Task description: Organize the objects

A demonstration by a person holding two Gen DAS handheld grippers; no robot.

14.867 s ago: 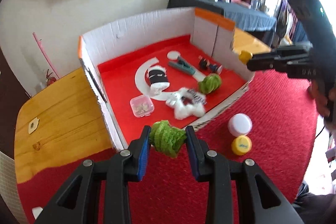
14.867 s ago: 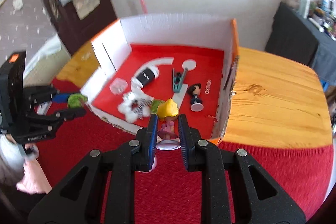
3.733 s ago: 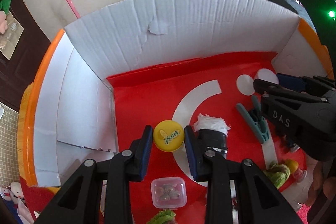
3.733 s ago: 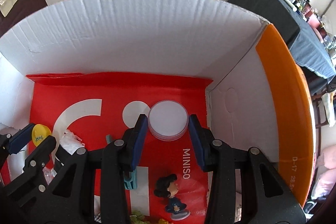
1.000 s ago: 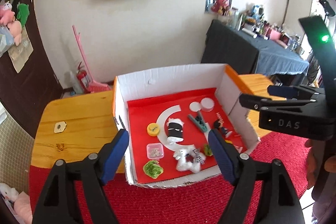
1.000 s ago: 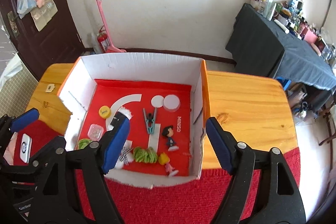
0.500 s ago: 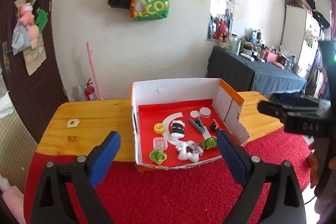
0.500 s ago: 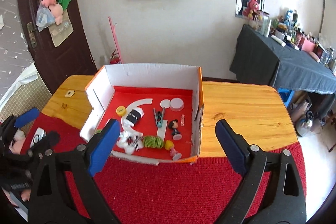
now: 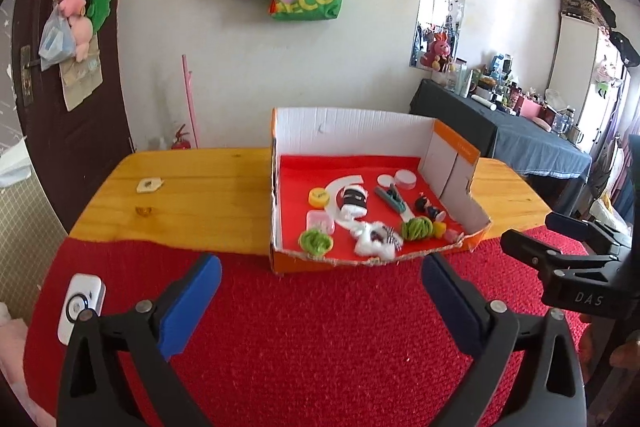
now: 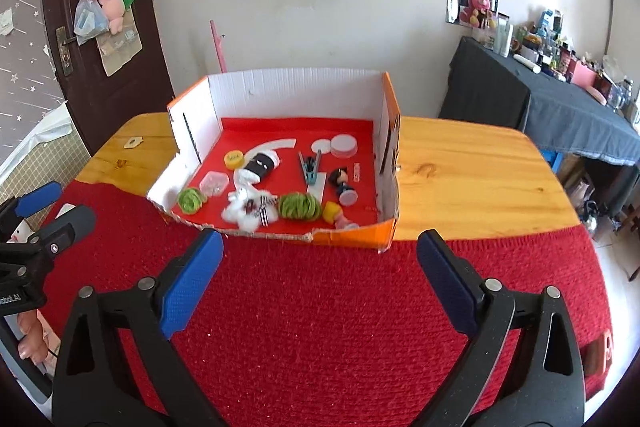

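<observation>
Right wrist view: the cardboard box point(image 10: 384, 227) holds all the small objects and sits straight ahead of my right claw point(image 10: 320, 291), long axis running away from me. My left claw point(image 9: 316, 301) faces it too. Both gape wide, empty, over the red mat point(image 10: 320, 327).

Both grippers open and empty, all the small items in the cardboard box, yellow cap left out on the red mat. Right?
Not quite: the yellow cap lies inside the cardboard box, near its left wall, as the right wrist view shows. Both the left gripper and right gripper are open and empty.
</observation>
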